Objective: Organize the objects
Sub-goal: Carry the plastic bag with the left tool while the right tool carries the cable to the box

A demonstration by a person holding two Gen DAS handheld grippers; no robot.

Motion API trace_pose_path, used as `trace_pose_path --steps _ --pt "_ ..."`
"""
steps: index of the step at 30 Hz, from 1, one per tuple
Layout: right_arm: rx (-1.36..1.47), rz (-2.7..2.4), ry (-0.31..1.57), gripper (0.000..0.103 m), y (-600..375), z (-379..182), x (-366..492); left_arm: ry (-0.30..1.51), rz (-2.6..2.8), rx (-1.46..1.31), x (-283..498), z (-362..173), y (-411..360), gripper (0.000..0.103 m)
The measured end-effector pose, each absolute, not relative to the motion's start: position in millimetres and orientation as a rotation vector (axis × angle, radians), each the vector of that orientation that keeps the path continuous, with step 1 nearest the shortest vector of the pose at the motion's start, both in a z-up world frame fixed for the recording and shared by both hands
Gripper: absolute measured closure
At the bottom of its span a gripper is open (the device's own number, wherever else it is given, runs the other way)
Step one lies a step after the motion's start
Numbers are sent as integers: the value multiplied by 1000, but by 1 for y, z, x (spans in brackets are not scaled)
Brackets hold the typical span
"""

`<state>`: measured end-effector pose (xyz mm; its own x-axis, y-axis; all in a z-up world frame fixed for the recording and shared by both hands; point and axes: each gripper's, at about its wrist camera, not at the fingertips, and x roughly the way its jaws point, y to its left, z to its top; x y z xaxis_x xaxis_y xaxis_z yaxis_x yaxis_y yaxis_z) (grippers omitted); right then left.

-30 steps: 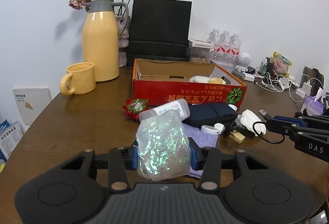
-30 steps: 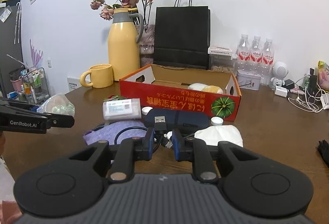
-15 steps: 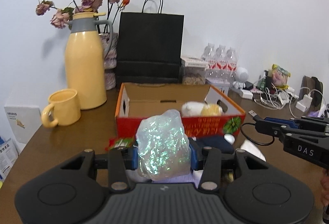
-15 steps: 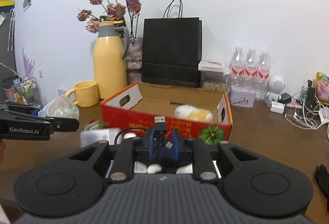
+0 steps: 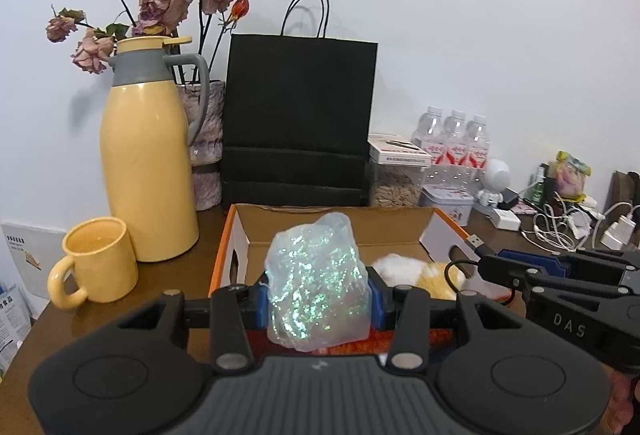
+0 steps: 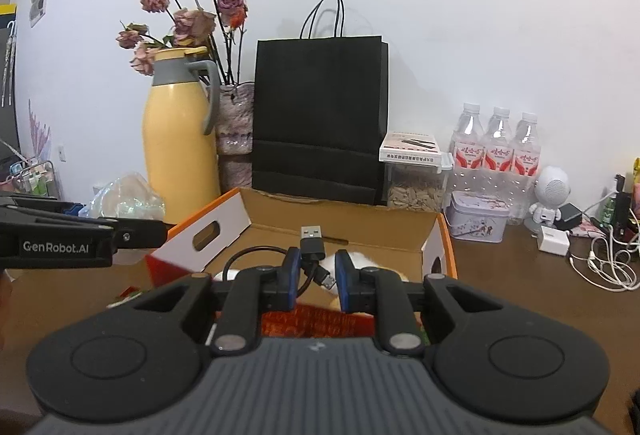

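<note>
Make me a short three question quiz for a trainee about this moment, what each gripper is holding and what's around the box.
1. Multiple choice: what is the left gripper shut on? A) yellow mug B) iridescent plastic bag C) water bottle
2. True or false: the right gripper grips a black USB cable.
3. Fill in: already lying inside the open cardboard box is a white and yellow ____ toy.

Key
1. B, the iridescent plastic bag; the yellow mug stands on the table beside the yellow thermos jug.
2. True.
3. Plush; the plush toy lies at the box's right side.
</note>
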<state>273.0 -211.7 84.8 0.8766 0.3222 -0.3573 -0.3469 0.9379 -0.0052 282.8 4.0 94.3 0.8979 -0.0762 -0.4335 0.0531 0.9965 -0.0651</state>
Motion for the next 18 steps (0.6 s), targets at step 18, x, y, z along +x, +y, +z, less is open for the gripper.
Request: trace_pose_path --steps 18 --pt "-45 365 387 84 -180 56 370 508 -6 -44 382 73 16 60"
